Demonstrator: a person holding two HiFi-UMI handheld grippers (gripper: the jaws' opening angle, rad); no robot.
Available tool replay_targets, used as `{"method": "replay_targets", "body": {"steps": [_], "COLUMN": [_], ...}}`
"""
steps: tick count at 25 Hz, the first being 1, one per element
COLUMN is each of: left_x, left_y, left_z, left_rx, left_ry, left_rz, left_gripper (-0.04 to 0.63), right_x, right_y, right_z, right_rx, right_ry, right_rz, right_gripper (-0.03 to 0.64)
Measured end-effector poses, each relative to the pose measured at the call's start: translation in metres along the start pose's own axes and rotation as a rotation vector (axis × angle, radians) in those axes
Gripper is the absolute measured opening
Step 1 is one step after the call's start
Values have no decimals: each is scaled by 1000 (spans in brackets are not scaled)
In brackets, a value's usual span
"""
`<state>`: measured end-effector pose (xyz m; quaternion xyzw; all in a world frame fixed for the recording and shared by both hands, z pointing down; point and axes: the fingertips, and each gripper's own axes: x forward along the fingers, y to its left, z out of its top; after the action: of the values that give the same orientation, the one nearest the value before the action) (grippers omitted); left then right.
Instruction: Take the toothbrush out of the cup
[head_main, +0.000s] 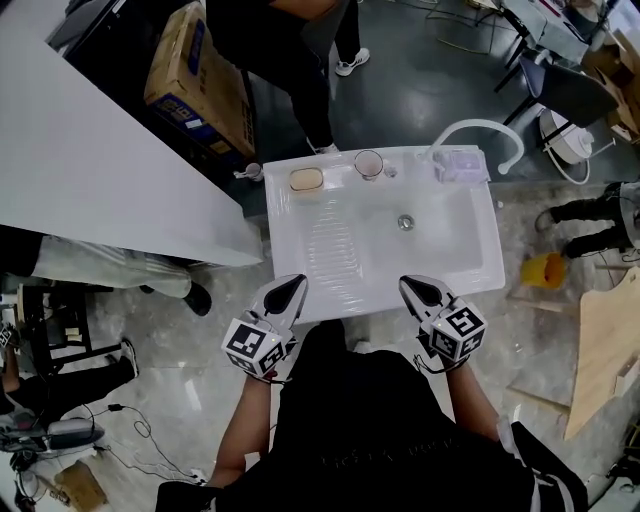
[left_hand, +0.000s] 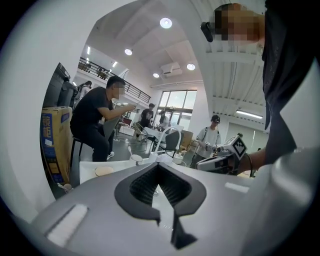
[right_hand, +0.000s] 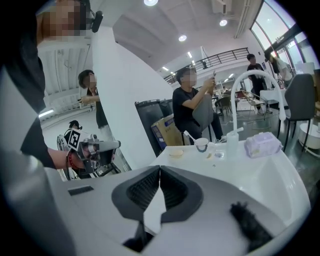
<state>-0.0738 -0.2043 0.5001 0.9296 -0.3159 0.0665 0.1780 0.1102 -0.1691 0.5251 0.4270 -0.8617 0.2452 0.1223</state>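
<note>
The only print near the work is sitting on a brown cardboard box (head_main: 192, 68) on the floor beyond the sink. There are blue characters on its side, but they are too small for reading. Each hand-held gripper is also carrying a cube with black and white square markers, and these are showing no words.

The toothbrush (right_hand: 190, 136) is standing in a small white cup (right_hand: 201, 144) on the back rim of the white sink (head_main: 300, 250). In the right gripper view its long axis is leaning. The lower end is sitting inside the cup and the upper end is pointing up and to the left, past the edge of the cup. In the head view the cup is showing from above, and there the toothbrush is too small to make out. A soap dish (head_main: 306, 179) is lying near the cup on its left. A white curved tap (head_main: 478, 122) and a pale packet (head_main: 460, 166) are standing on its right, on the same rim.

The left hand-held gripper (head_main: 297, 284) and the right hand-held gripper (head_main: 408, 285) are hovering over the near edge of the sink, well apart from the cup, and both are pointing toward the back rim. The jaws of the left one are meeting at the tips, with nothing between them. The right one is closed in the same way and is holding nothing.
</note>
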Motion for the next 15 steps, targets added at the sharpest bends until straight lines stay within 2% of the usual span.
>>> {"method": "replay_targets", "body": {"steps": [7, 11, 15], "left_x": [17, 27, 35], "left_y": [38, 46, 47], "left_z": [17, 23, 26], "left_rx": [-10, -3, -7], "left_ry": [-9, -4, -4], "left_rz": [-14, -39, -29], "left_gripper": [8, 8, 8], "right_x": [27, 36, 39], "right_y": [-10, -19, -31], "right_z": [19, 29, 37], "right_rx": [15, 7, -1], "right_ry": [4, -6, -6], "right_rz": [-29, -48, -47], "right_gripper": [12, 12, 12]}}
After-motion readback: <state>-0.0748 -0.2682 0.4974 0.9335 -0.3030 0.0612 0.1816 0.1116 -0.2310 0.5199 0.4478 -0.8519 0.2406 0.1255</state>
